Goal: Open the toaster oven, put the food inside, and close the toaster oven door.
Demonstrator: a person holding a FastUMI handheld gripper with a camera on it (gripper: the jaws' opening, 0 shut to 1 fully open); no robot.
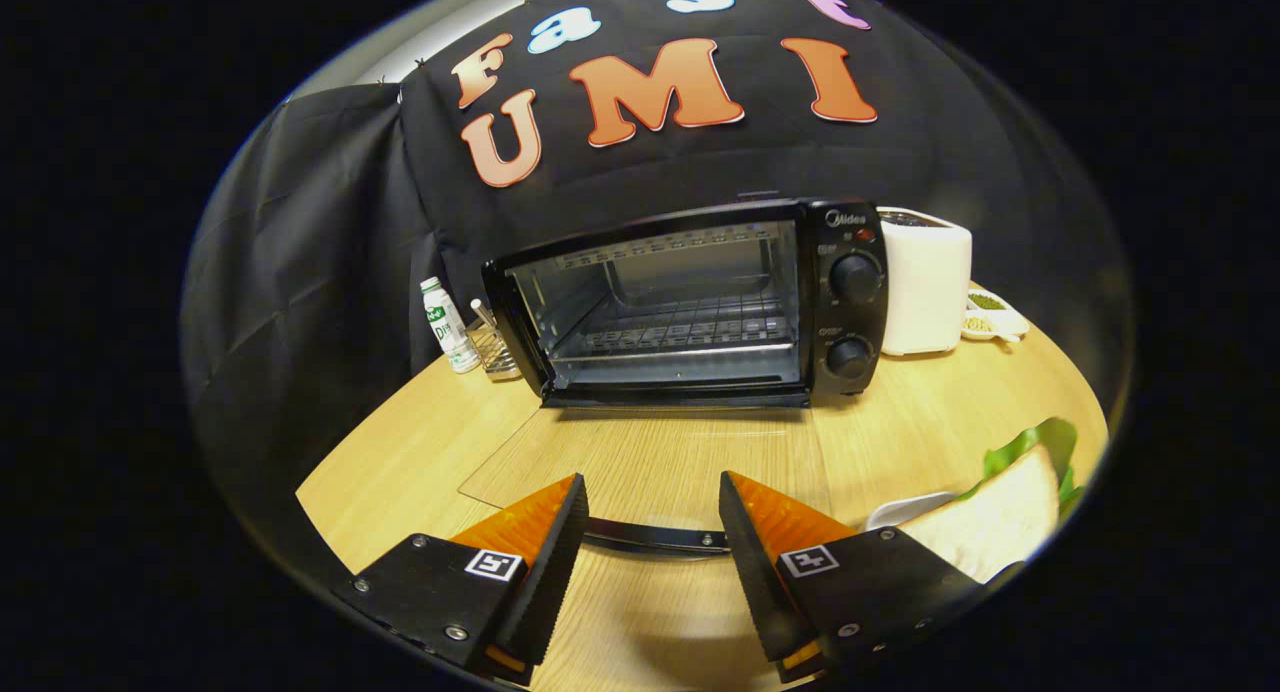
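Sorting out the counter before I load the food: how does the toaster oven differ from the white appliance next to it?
The toaster oven is black, wide and low; the white appliance is taller than it is wide. The toaster oven's glass door lies folded down, showing its rack, while the white appliance shows a plain side. The toaster oven has two knobs; none show on the white appliance. Both stand on the wooden table, beyond the open tool.
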